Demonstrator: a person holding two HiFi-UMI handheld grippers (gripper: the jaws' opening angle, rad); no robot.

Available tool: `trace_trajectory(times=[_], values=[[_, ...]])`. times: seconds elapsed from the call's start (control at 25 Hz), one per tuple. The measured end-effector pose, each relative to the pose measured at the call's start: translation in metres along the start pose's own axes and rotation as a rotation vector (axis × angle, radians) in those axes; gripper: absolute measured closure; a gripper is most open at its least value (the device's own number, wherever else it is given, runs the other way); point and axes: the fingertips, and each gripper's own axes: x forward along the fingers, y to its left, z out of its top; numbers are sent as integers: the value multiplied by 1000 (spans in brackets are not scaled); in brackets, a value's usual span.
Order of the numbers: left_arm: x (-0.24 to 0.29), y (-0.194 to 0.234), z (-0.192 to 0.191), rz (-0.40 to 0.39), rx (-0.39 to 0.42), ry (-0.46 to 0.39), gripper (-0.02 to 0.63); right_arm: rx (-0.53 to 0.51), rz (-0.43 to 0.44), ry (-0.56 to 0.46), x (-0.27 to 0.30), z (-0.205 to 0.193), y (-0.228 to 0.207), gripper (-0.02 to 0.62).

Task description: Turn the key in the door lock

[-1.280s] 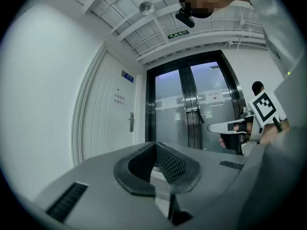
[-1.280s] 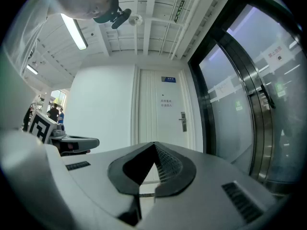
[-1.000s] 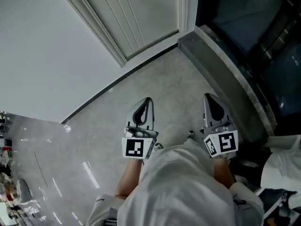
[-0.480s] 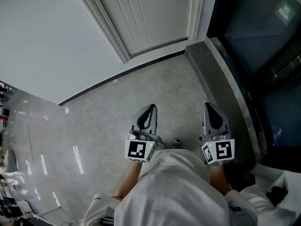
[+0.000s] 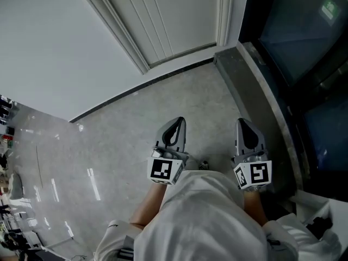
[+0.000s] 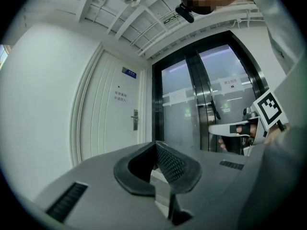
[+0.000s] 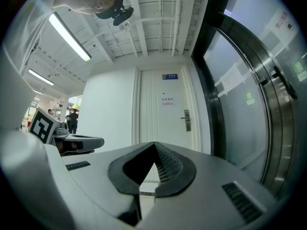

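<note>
Grippers first: the left gripper [image 5: 179,120] and the right gripper [image 5: 242,122] are held side by side and level, just in front of the person's pale sleeves [image 5: 206,216], above a grey speckled floor [image 5: 125,140]. In the left gripper view its jaws are closed, the ribbed pads meeting at the tip with nothing between them. The right gripper view shows the same: jaws pressed together and empty. Each carries its cube of square markers at the rear (the left one [image 5: 163,169], the right one [image 5: 253,174]).

Both tools point towards a white panelled door [image 7: 160,116] set in a white wall [image 5: 49,58]. It is well apart from them, with open floor in between. The door lock [image 7: 187,120] sits on the right-hand edge of the door about halfway up, a small metal plate with a handle; from the left gripper's camera it shows as a small dark fitting at the same edge. Whether a key is in it cannot be told — it is too small. A blue plate [image 7: 169,76] is fixed above the door and a small printed notice [image 7: 168,101] is on its upper panel.

Just right of the door stand tall dark-framed glass doors [image 7: 249,95] on a grey stone sill [image 5: 255,86].
</note>
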Motion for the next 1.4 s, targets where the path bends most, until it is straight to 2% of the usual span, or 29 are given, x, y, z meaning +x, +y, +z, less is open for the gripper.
trace_trajectory(times=[0.28,0.52,0.8,1.0,1.4], values=[[30,11,9,-3,6,1,597,21,-37,7,16,-1,-19,594],[68,23,-21,-24,-21,52,597,26,-82,74,44,-26,-42,594],[139,54,-23,-45,-58,17,597,-33,-124,99,108,-19,-77,594],[187,93,-21,-53,-69,-2,597,-88,-120,104,169,-7,-85,594],[259,133,-19,-110,-71,15,597,-82,-144,93,246,-4,-101,594]])
